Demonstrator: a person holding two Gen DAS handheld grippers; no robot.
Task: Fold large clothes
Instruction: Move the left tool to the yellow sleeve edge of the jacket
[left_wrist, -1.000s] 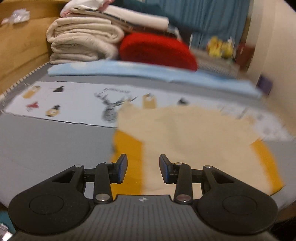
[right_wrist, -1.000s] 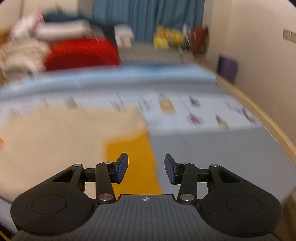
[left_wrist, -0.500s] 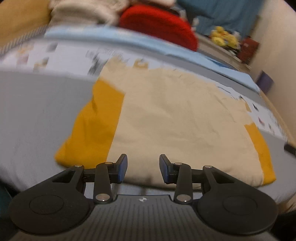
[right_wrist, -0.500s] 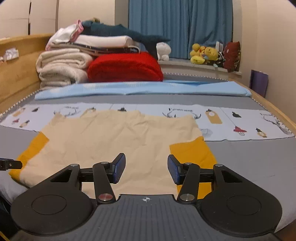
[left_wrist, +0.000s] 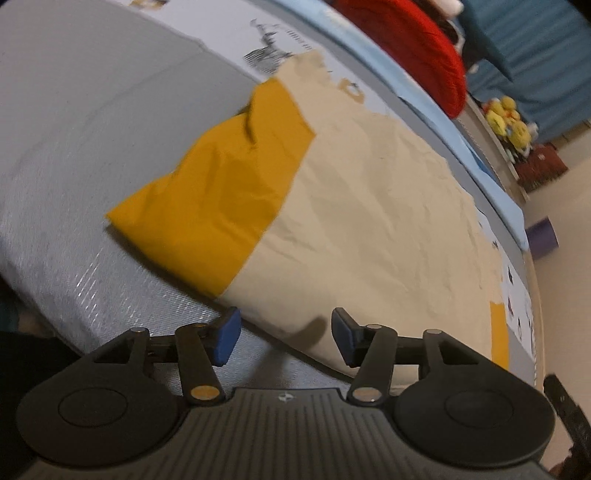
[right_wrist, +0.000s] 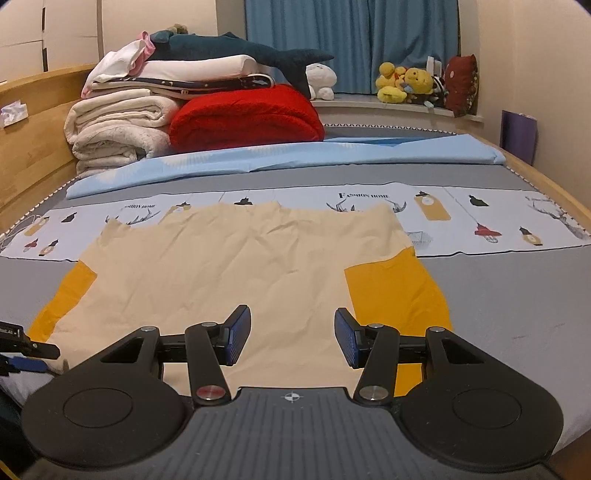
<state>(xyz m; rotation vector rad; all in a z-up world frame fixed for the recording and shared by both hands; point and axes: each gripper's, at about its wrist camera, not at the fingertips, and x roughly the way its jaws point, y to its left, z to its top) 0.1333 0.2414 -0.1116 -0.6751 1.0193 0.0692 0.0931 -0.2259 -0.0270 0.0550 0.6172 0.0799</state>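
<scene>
- In the left wrist view the left tongs (left_wrist: 284, 338) stand at the bottom centre of the frame. The jaws have just been opening; they are now parted and hold nothing. The near hem of the shirt (left_wrist: 369, 206) lies between and just beyond the two blue pads, but the pads do not press on it.
- In the right wrist view the right tongs (right_wrist: 291, 338) are also at the bottom centre, about half open and empty, with the cream cloth of the shirt (right_wrist: 236, 266) showing through the gap.
- The shirt lies flat on the grey bed (right_wrist: 517, 295), straight ahead of both tongs. Its long axis goes from left to right across the right view, from one orange sleeve (right_wrist: 395, 291) at the right centre to the other orange sleeve (right_wrist: 62, 295) at the left edge.
- The left tongs look nearer to the hem, being tilted down over it; the right tongs hover over the cloth near the right sleeve. I judge that the next move is a grasp of the near hem, one tongs on each side.
- Beyond the shirt lies a printed white band (right_wrist: 480, 218), then a light blue sheet (right_wrist: 295, 158).
- At the upper left of the right view there are folded blankets (right_wrist: 118, 129) and a red blanket (right_wrist: 247, 118); plush toys (right_wrist: 406, 85) sit at the upper right.
</scene>
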